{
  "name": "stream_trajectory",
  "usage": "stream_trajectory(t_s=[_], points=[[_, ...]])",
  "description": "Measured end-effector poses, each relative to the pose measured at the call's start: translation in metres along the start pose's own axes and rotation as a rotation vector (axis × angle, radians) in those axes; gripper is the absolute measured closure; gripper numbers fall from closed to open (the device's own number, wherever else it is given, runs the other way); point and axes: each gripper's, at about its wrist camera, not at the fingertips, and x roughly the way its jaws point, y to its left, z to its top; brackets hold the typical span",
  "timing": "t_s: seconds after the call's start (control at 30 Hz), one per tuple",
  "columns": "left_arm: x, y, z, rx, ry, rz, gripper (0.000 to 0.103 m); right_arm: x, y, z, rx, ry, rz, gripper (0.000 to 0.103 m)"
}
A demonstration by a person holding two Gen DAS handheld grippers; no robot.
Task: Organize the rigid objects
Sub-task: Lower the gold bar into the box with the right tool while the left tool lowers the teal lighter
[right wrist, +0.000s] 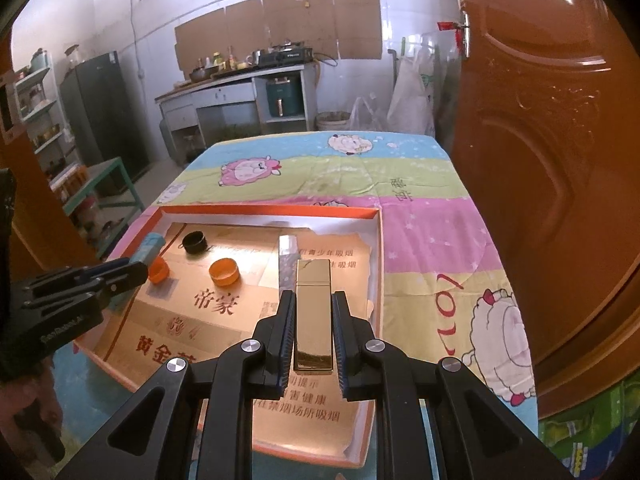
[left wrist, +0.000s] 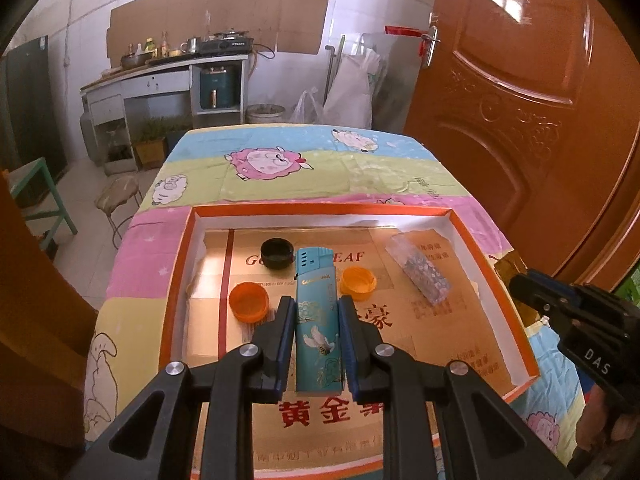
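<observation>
My left gripper jaws squeeze the blue lighter and my right gripper jaws squeeze the gold lighter by their flat sides above the orange box, both hard, light, maybe slippery.

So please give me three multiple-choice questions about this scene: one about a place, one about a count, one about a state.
1. Where does the black cap lie?
A. inside the box
B. on the cloth
C. on the floor

2. How many orange caps are in the box?
A. one
B. two
C. four

3. What does the left tool hold?
A. nothing
B. a gold lighter
C. a blue lighter

Answers:
1 A, it sits on the box's floor.
2 B, one cap left of the blue lighter, one right.
3 C, both pads press the lighter.
</observation>
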Motion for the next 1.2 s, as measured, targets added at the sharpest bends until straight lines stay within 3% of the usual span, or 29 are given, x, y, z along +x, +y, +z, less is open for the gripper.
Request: stream_trajectory(t_s=[0.67,1.2], points=[[0.037,-0.002,0.016,0.013,0.083,-0.022,0.080,0.046,-0.016,0.029,-0.005,0.058,0.059,0.085],[0.065,-0.003,0.020,0.044,0.149,-0.002,0.080,0.085,-0.012,0.042,-0.045,0.112,0.055,0.085]])
